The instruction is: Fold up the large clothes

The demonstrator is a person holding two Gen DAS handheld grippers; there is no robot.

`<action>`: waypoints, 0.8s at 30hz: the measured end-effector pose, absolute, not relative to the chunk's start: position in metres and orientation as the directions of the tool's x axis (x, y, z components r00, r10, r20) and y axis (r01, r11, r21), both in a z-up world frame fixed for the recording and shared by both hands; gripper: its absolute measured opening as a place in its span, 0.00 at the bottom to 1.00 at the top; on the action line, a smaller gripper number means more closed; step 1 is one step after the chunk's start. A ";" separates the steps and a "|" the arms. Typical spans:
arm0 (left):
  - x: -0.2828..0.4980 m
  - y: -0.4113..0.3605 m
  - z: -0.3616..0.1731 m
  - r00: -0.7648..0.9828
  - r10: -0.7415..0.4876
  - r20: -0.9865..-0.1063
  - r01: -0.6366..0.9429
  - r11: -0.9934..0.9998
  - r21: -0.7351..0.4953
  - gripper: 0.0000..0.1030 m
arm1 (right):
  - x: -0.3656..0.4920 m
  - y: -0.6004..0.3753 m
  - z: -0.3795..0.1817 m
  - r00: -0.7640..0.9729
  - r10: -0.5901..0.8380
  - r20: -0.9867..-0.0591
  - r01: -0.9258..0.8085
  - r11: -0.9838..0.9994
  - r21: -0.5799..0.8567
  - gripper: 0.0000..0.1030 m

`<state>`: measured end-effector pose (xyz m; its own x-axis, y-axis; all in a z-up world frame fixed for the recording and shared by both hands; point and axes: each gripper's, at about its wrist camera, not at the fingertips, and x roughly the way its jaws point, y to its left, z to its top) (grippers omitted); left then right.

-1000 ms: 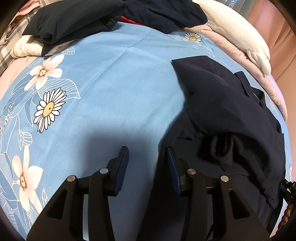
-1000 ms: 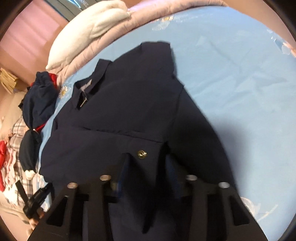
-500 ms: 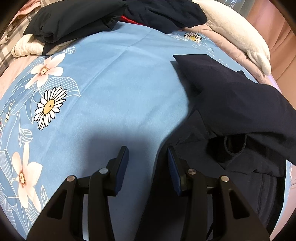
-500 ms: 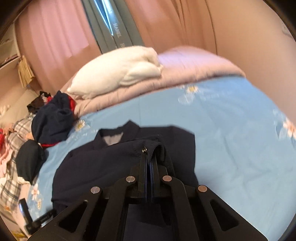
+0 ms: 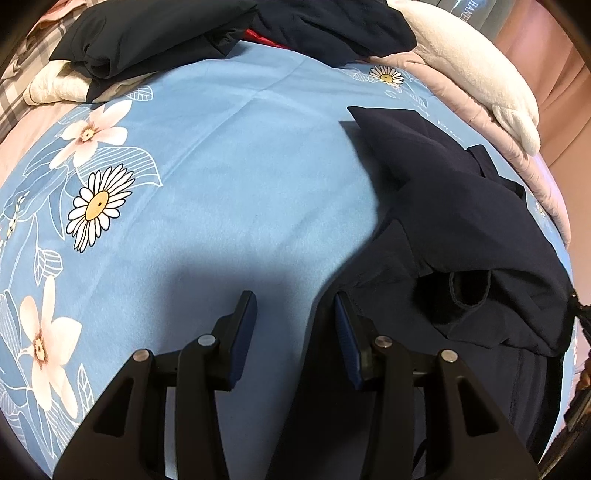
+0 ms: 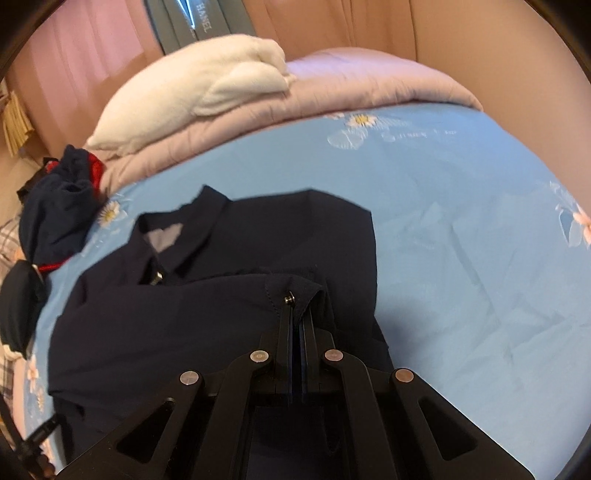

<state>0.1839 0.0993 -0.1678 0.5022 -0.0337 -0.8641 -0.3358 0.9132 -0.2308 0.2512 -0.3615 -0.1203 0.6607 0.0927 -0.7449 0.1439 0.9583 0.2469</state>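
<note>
A dark navy jacket [image 6: 207, 314] with a collar and snap buttons lies on a blue flowered bedsheet [image 6: 461, 229]. My right gripper [image 6: 297, 314] is shut on a snap-buttoned edge of the jacket and holds it lifted, folded over the body toward the collar. In the left wrist view the jacket [image 5: 461, 221] lies to the right, with a sleeve opening showing. My left gripper [image 5: 295, 314] is open and empty, low over the sheet [image 5: 221, 184], its right finger at the jacket's left edge.
A pile of dark clothes [image 5: 221, 33] with a red piece lies at the far side of the bed. A white pillow [image 6: 192, 88] rests on a pink quilt [image 6: 369, 81] at the head. Pink curtains hang behind.
My right gripper closed on the jacket's edge, lifted it and carried it over the body toward the collar. My left gripper stayed put and open.
</note>
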 end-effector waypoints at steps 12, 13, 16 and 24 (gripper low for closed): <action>0.184 0.098 -0.169 0.501 -0.027 -0.865 -0.328 0.919 -0.219 0.44 | 0.259 -0.363 -0.152 0.615 0.081 -0.784 0.173 0.957 0.234 0.02; 0.184 0.098 -0.169 0.502 -0.027 -0.865 -0.328 0.919 -0.219 0.44 | 0.258 -0.364 -0.153 0.615 0.082 -0.784 0.174 0.956 0.236 0.02; 0.184 0.098 -0.169 0.501 -0.028 -0.865 -0.327 0.919 -0.219 0.44 | 0.259 -0.364 -0.155 0.614 0.084 -0.785 0.175 0.955 0.239 0.02; 0.184 0.098 -0.169 0.501 -0.031 -0.865 -0.329 0.918 -0.223 0.44 | 0.260 -0.363 -0.160 0.611 0.081 -0.788 0.177 0.955 0.236 0.02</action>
<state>0.1841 0.0981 -0.1691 0.5008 -0.0311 -0.8650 -0.3286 0.9177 -0.2232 0.2598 -0.3632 -0.1603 0.6109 0.0812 -0.7876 0.1774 0.9554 0.2361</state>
